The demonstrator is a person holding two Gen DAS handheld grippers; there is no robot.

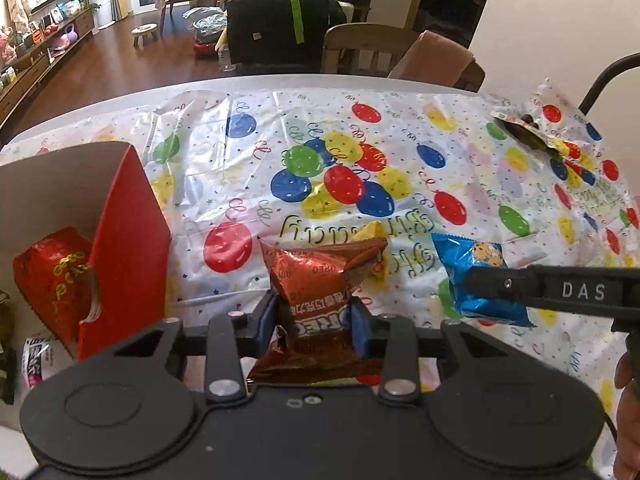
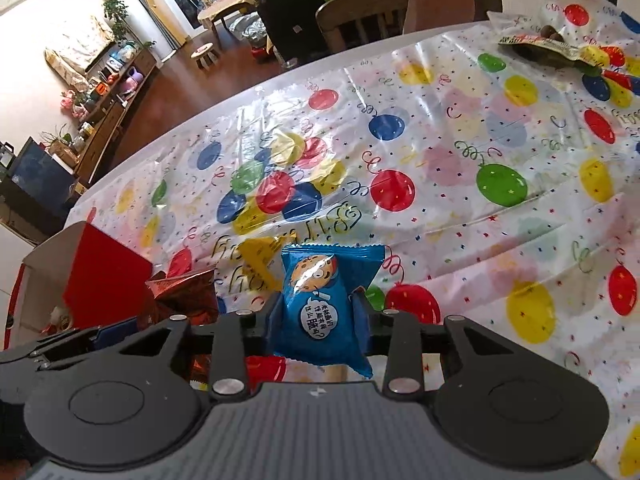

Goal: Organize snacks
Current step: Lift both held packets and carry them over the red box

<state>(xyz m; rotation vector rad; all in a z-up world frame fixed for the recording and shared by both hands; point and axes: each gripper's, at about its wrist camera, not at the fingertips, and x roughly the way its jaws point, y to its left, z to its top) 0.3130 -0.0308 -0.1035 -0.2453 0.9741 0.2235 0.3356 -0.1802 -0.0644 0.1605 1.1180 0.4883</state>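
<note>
Foil, reddish-brown and crinkled: in the left wrist view the left gripper [image 1: 314,316] has its blue pads pressed against both sides of an Oreo pack [image 1: 320,280], so the jaws are narrowed onto it. The pack hangs just above the balloon cloth [image 1: 400,152], to the right of the red box [image 1: 124,248]. That box stands open at the cloth's left edge, and a red bag [image 1: 56,276] with gold print sits inside it (a white packet [image 1: 36,360] lies beside it, lower down). A yellow packet [image 1: 374,236] peeks out just behind the Oreo pack. Farther right of the box, the blue cookie pack [image 1: 476,276] is pinched by the right gripper [image 1: 492,284], which reaches in from the right edge. Far from the box, at the cloth's back right corner, lies a dark packet [image 1: 528,132].

In the right wrist view the right gripper [image 2: 318,312] has its jaws closed in on the blue cookie pack [image 2: 320,304], held upright above the balloon cloth [image 2: 460,160]. The red box [image 2: 104,280] sits at the left, with the Oreo pack [image 2: 184,296] between it and the cookie pack, and the left gripper's finger [image 2: 116,330] shows beneath it. The yellow packet [image 2: 260,258] lies just right of the Oreo pack, behind the cookie pack. The dark packet [image 2: 552,50] is well away from the box, top right.
</note>
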